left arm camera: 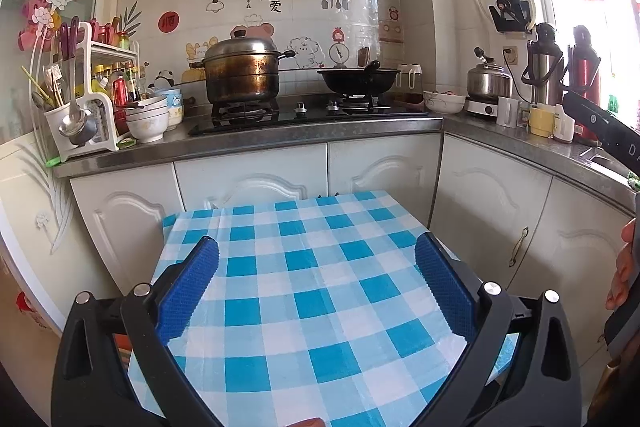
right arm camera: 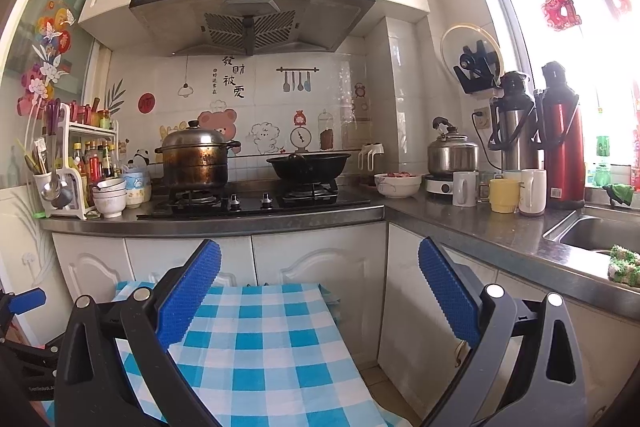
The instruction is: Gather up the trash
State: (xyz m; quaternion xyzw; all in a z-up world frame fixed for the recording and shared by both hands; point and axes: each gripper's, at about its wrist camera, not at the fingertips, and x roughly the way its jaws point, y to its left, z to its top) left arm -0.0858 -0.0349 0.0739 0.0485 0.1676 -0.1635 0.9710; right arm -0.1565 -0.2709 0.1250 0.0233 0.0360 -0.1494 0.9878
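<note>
A: The small table (left arm camera: pixel 320 267) wears a blue-and-white checked cloth (left arm camera: pixel 304 311), and no object shows on the visible part of it.

B: And the grey countertop (right arm camera: pixel 460 223)?

A: It bears a black gas hob (right arm camera: pixel 248 201) and, at its left end, a white rack (right arm camera: pixel 64 163) with stacked bowls (right arm camera: pixel 110 197) beside it. Mugs (right arm camera: pixel 504 195), a white bowl (right arm camera: pixel 398 185) and two thermos flasks (right arm camera: pixel 560 139) stand near the sink (right arm camera: pixel 592 231).
</note>
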